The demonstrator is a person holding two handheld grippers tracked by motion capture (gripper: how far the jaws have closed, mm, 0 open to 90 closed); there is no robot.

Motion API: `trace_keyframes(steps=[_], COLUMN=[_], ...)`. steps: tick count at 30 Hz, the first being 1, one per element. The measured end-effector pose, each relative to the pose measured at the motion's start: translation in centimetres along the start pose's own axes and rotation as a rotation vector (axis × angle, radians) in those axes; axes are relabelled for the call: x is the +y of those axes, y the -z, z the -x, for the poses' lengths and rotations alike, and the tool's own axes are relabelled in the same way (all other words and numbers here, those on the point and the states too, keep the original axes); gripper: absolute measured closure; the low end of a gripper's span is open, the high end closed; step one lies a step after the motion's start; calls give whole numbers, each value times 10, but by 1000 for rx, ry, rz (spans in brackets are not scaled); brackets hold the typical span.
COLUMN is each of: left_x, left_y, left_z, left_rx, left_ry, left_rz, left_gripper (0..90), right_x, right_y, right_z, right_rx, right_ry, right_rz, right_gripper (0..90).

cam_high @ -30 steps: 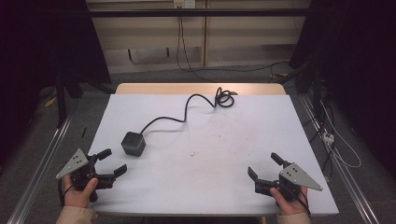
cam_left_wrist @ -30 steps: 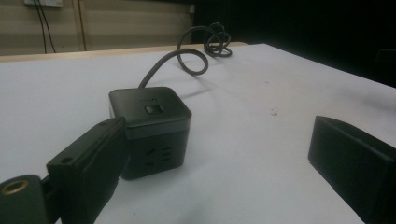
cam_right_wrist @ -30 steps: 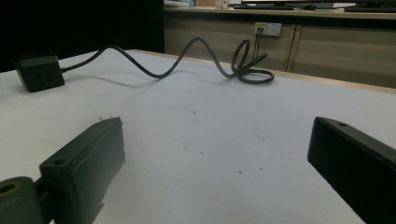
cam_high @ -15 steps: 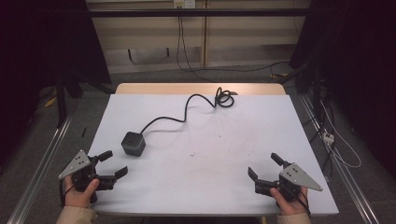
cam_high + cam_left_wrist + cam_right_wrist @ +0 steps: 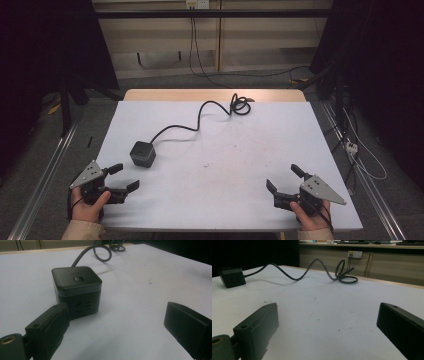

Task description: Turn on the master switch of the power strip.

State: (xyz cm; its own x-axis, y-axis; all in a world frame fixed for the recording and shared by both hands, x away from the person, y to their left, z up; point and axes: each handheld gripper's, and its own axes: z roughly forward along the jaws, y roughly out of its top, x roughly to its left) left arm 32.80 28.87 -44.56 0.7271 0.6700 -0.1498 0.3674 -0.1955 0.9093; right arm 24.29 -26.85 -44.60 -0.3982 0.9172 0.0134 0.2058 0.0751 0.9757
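Black plastic makes up the power cube (image 5: 143, 153), a small socket block with a button on top and plug holes in its side, standing flat on the white desk (image 5: 225, 165) toward its left part. It looks rigid and fairly light, with smooth, slightly glossy faces that could slip, so a hold across two opposite flat sides, low on the body and clear of the top button, seems safest. Its stiff cord (image 5: 200, 117) leaves the far side of the cube and snakes away to a coil (image 5: 240, 105) at the far edge of the desk; the cord will likely drag and tug the cube if it is lifted or turned. The left gripper (image 5: 120, 181) sits just on the near side of the cube, jaws spread wide and holding nothing. The right gripper (image 5: 284, 181) rests well to the right of the cube, jaws likewise wide and empty. Between the cube and either gripper nothing stands in the way.
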Motion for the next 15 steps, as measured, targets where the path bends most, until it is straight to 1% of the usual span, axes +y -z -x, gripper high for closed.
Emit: trace_keyframes(steps=[8, 12, 15], left_x=[1, 1, 1], left_y=[-5, -7, -7], left_z=[1, 1, 1], left_rx=[1, -5, -1], left_ry=[4, 6, 6], left_rz=[-12, -17, -11], left_gripper=[59, 59, 59], right_x=[-1, -2, -3], right_y=[-1, -2, -2], right_z=[0, -1, -1], right_rx=[5, 13, 12], right_ry=[1, 1, -1], right_rz=[-8, -20, -27], right_gripper=[34, 34, 34])
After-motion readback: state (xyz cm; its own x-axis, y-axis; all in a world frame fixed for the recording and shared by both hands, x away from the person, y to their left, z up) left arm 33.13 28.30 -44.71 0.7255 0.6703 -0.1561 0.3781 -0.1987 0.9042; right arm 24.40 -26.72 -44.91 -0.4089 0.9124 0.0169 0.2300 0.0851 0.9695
